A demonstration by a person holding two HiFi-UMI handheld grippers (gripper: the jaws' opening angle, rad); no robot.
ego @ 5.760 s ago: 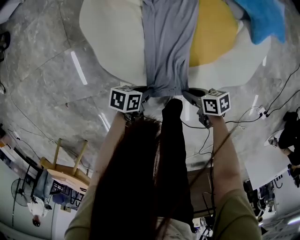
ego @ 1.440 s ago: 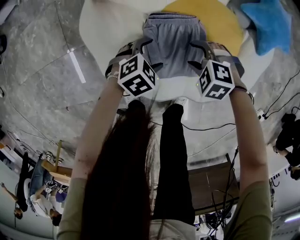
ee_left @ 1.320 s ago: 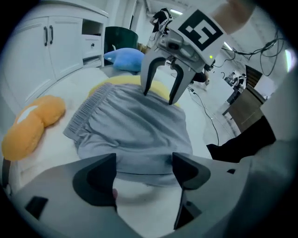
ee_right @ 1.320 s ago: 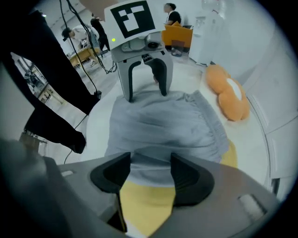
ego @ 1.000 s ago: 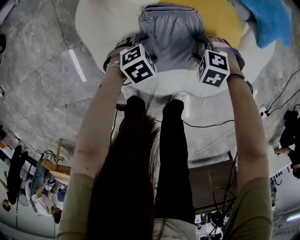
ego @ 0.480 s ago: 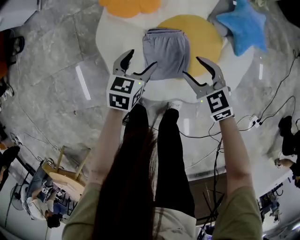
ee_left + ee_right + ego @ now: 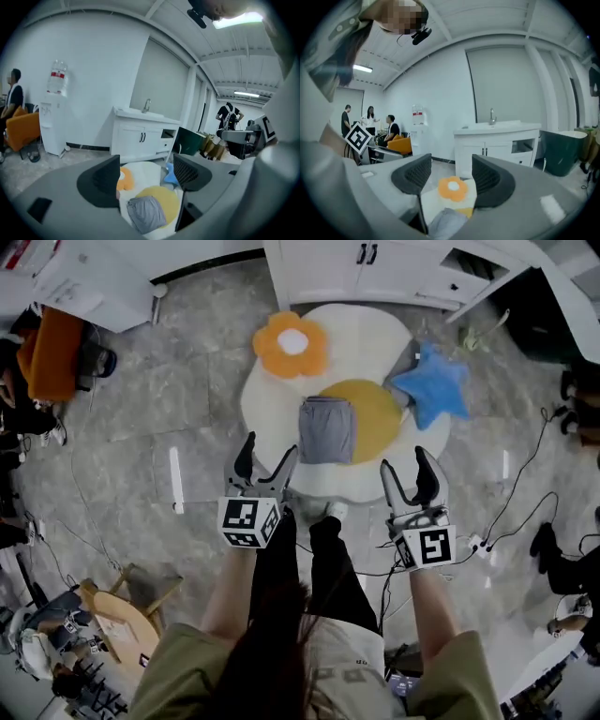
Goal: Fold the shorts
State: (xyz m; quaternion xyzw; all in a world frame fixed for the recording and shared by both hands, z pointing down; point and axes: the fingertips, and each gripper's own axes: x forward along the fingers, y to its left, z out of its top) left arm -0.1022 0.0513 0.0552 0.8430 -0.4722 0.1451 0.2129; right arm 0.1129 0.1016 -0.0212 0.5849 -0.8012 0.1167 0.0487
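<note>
Head view: left gripper [image 7: 269,449], right gripper [image 7: 403,459] both wide apart, empty.

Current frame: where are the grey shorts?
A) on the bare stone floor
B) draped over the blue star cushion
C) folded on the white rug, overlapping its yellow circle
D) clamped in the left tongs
C: the shorts lie folded on the white rug, partly over the yellow circle, while the left tongs and right tongs are open, empty and clear of them.
</note>
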